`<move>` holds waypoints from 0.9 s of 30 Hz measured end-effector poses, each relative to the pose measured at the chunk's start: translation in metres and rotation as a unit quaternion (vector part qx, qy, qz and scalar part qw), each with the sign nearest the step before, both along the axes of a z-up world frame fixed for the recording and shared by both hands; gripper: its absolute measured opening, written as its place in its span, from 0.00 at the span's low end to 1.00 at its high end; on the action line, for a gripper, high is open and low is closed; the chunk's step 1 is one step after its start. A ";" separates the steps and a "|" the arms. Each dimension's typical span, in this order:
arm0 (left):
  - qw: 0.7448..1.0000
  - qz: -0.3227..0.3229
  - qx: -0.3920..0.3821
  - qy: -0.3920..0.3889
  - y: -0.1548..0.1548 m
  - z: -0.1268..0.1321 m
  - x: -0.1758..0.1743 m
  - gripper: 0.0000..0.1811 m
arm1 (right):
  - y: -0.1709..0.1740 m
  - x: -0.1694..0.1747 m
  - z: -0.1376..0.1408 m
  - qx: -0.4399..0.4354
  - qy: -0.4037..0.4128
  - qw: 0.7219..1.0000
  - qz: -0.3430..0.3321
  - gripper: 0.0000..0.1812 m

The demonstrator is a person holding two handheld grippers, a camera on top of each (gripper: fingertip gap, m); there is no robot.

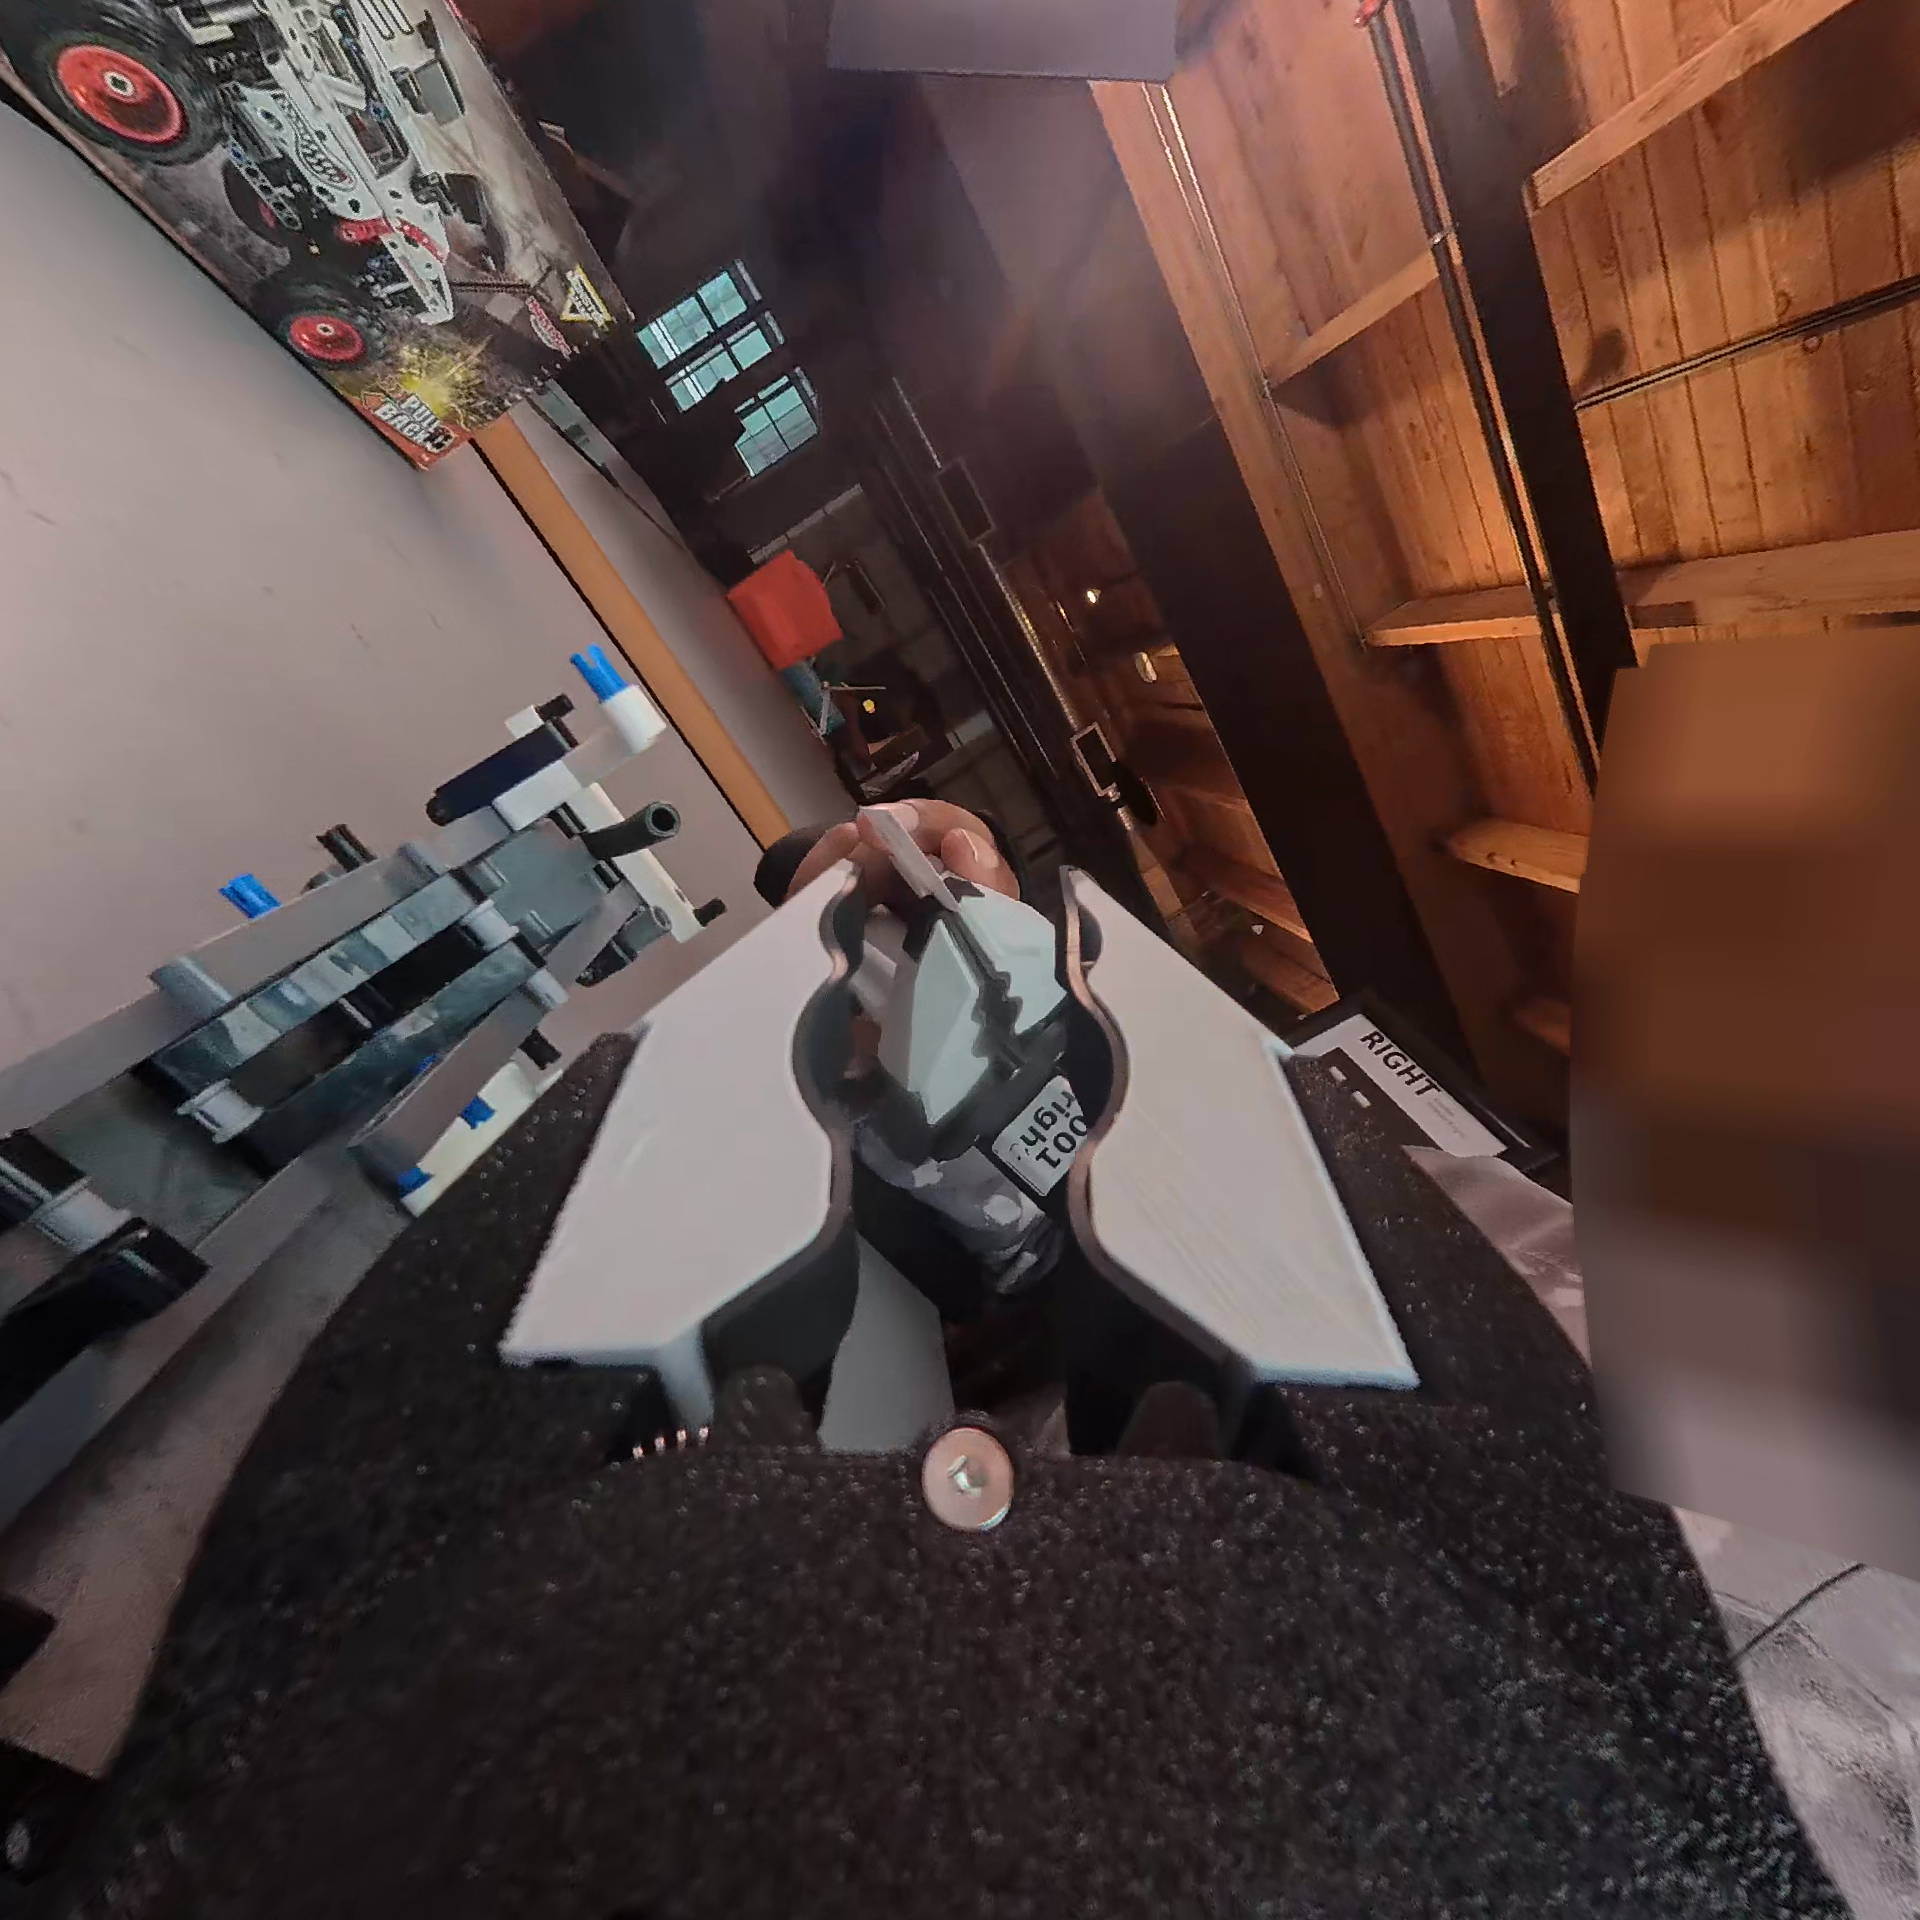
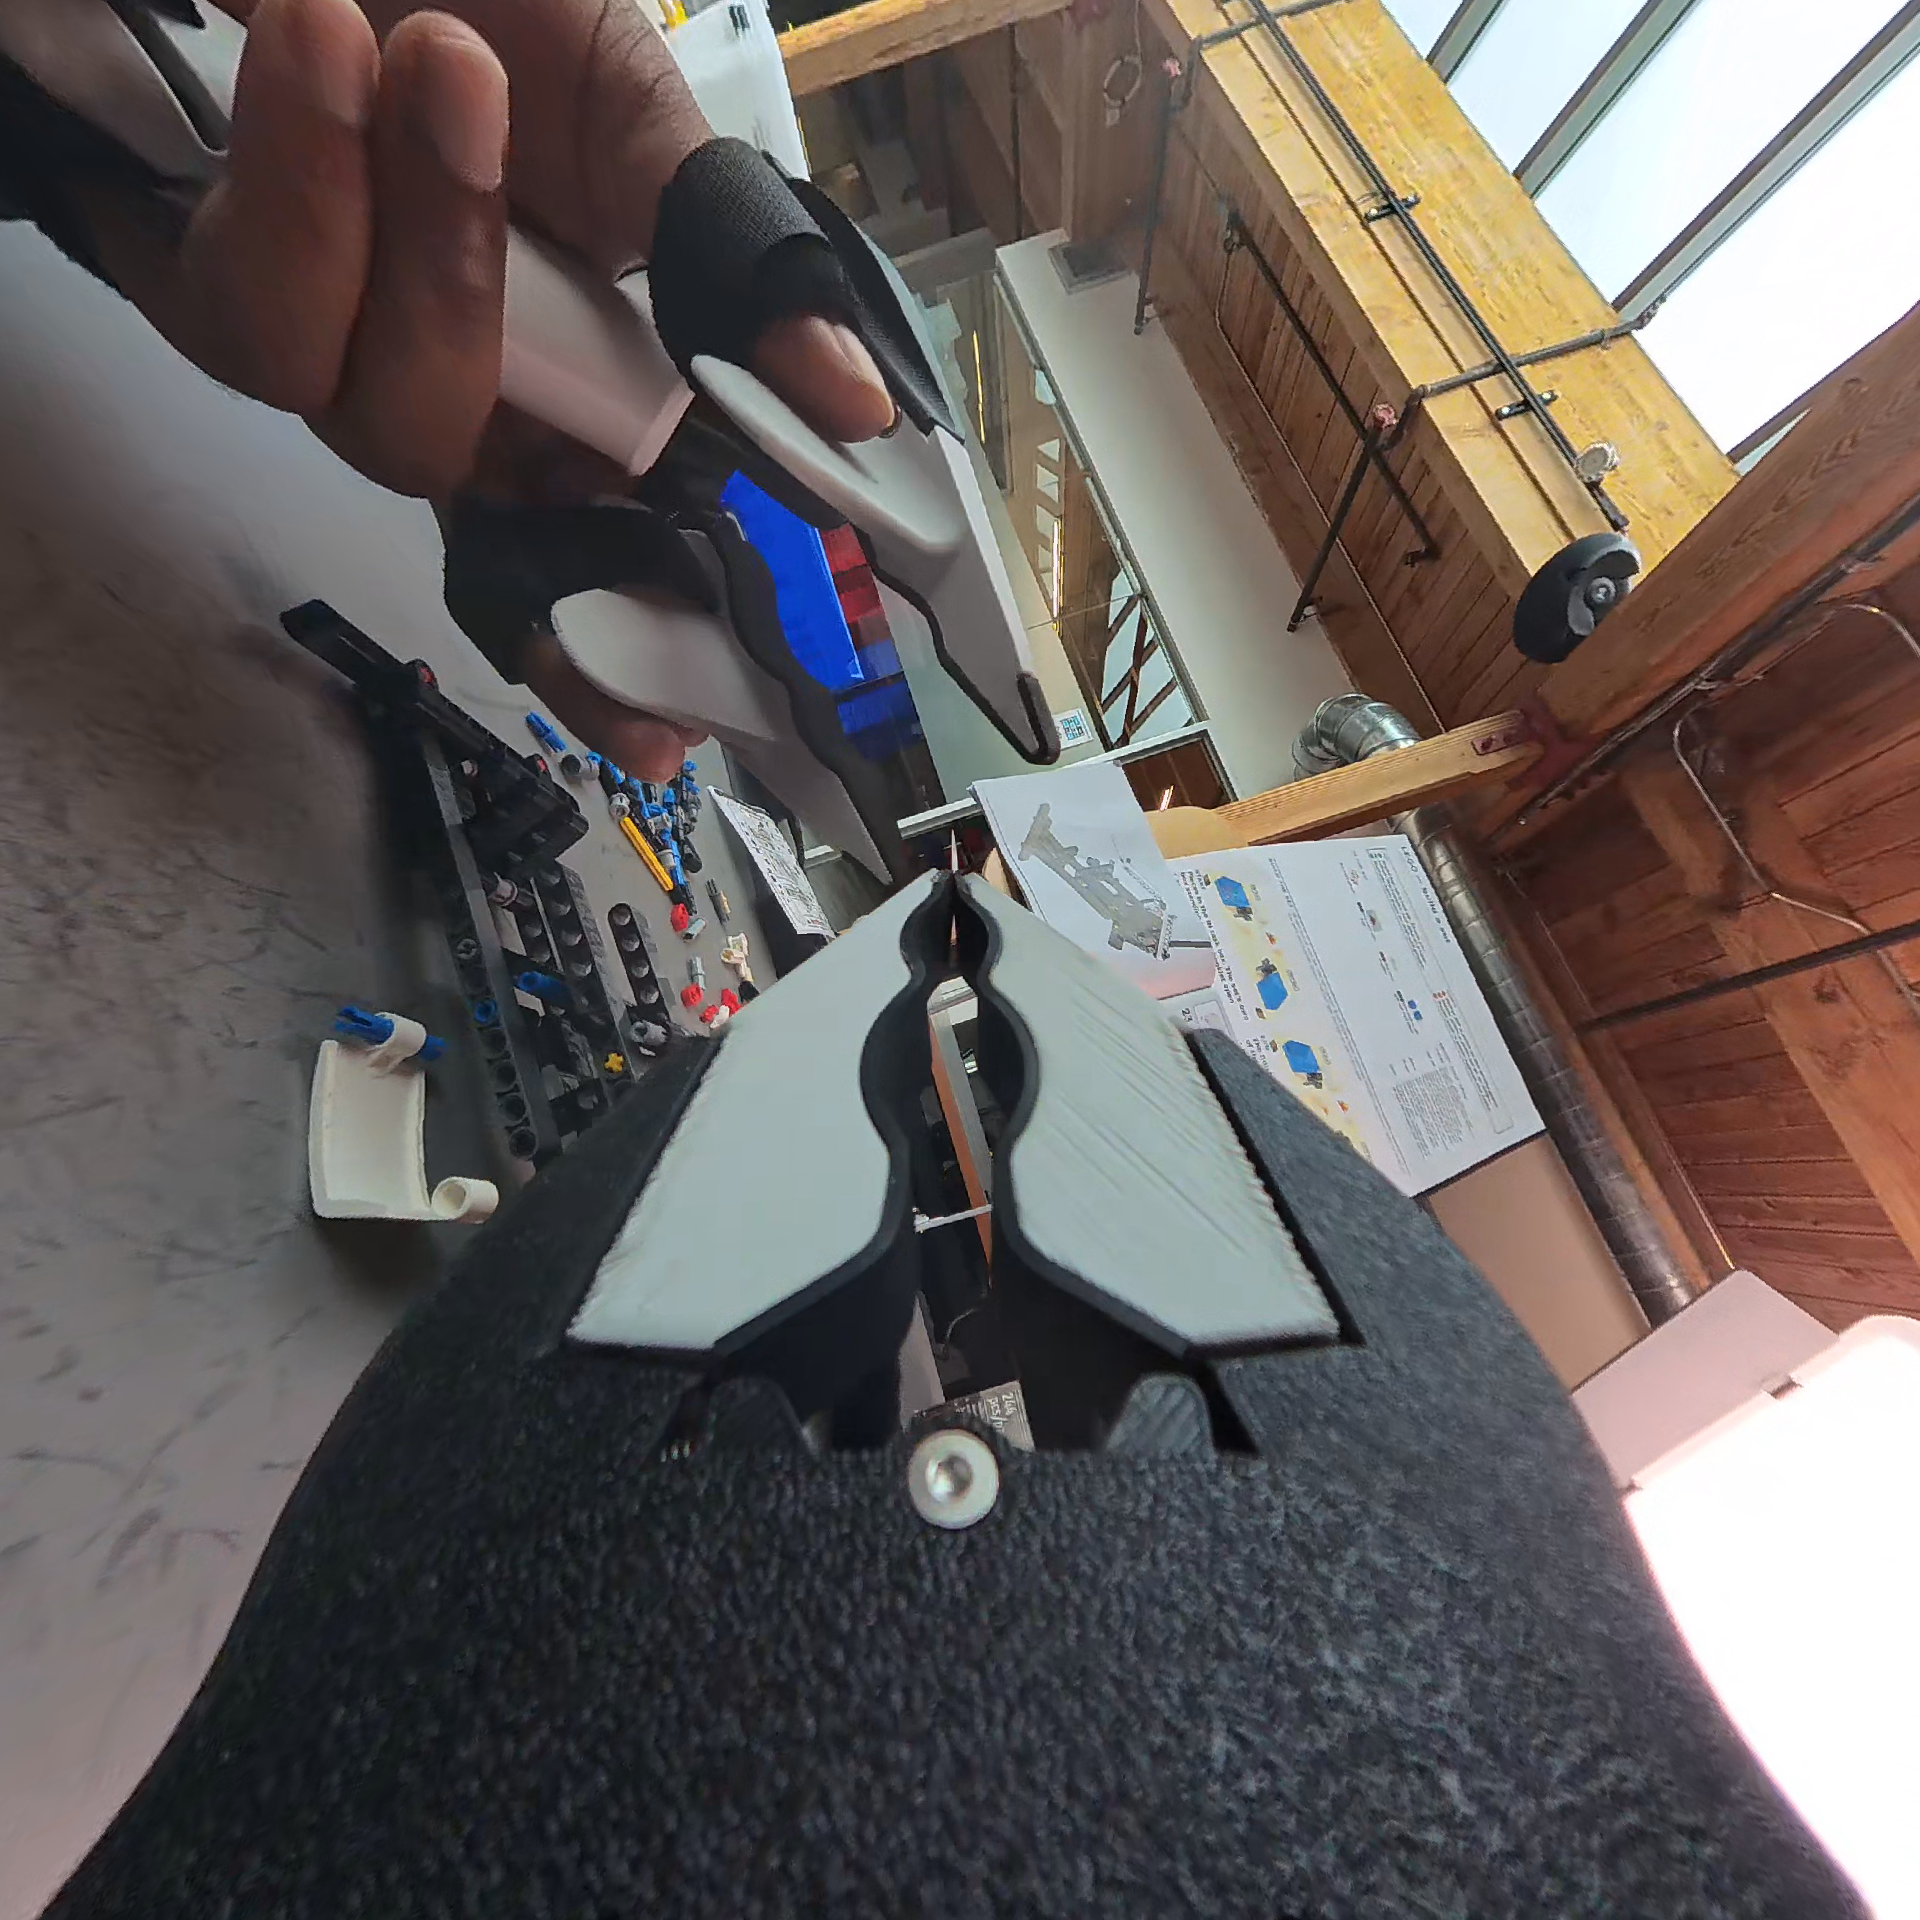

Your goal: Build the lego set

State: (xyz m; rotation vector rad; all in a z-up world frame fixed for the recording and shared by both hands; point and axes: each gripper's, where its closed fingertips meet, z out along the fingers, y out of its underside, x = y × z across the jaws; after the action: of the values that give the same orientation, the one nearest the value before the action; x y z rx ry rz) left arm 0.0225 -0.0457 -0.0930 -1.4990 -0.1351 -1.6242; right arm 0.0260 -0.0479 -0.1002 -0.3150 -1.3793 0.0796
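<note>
Both cameras are tilted hard, so the table (image 2: 156, 831) runs up the left of each view. My left gripper (image 1: 961, 883) has its fingers spread wide, nothing between them; past the tips I see the right gripper facing it. My right gripper (image 2: 948, 881) has its tips pressed together, and I see nothing held. The chassis (image 1: 416, 935) sits left of the left gripper. Loose parts (image 2: 623, 883) are scattered beyond the white panel (image 2: 369, 1132). The box (image 1: 312, 187) lies farther back.

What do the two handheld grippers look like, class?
Each gripper, left and right, has pale grey wedge fingers with wavy black rubber edges, on a rough black body with a silver screw. A black strap wraps one finger.
</note>
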 end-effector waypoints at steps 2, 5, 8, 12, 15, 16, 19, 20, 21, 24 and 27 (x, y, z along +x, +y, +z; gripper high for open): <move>1.000 0.000 0.006 0.001 0.000 0.000 0.000 0.19 | -0.001 0.000 0.000 -0.001 -0.001 1.000 0.001 0.00; 1.000 0.003 0.013 0.024 0.000 -0.003 0.002 0.18 | -0.001 0.001 -0.001 -0.001 -0.003 1.000 0.002 0.00; 0.999 -0.003 0.020 0.026 -0.002 -0.001 0.004 0.15 | -0.003 0.001 -0.004 0.001 -0.009 1.000 0.005 0.00; 0.999 -0.007 0.009 0.033 -0.002 -0.007 0.005 0.10 | -0.004 0.000 -0.008 0.005 -0.017 1.000 0.005 0.00; 0.999 -0.005 0.006 0.037 -0.002 -0.009 0.004 0.08 | -0.004 0.000 -0.011 0.010 -0.021 1.000 0.004 0.00; 0.999 -0.003 0.007 0.040 -0.002 -0.009 0.003 0.08 | -0.004 0.000 -0.011 0.012 -0.022 1.000 0.003 0.00; 0.999 -0.004 0.009 0.048 -0.002 -0.010 0.003 0.06 | -0.004 0.000 -0.013 0.014 -0.024 1.000 0.003 0.00; 0.999 -0.003 0.009 0.049 -0.002 -0.010 0.003 0.06 | -0.004 -0.001 -0.013 0.015 -0.025 1.000 0.003 0.00; 0.999 -0.002 0.008 0.049 -0.002 -0.010 0.003 0.05 | -0.004 -0.001 -0.014 0.015 -0.025 1.000 0.003 0.00; 0.998 0.002 0.002 0.055 -0.001 -0.013 0.001 0.04 | -0.006 -0.001 -0.016 0.017 -0.028 0.999 0.004 0.00; 0.998 0.001 -0.008 0.067 -0.001 -0.019 0.002 0.04 | -0.007 -0.001 -0.016 0.021 -0.029 0.999 0.006 0.00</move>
State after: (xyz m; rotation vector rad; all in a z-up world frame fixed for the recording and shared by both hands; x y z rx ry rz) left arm 0.0242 -0.0462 -0.1118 -1.6141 -0.0762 -1.5183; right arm 0.0250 -0.0554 -0.1164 -0.2760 -1.4390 0.0517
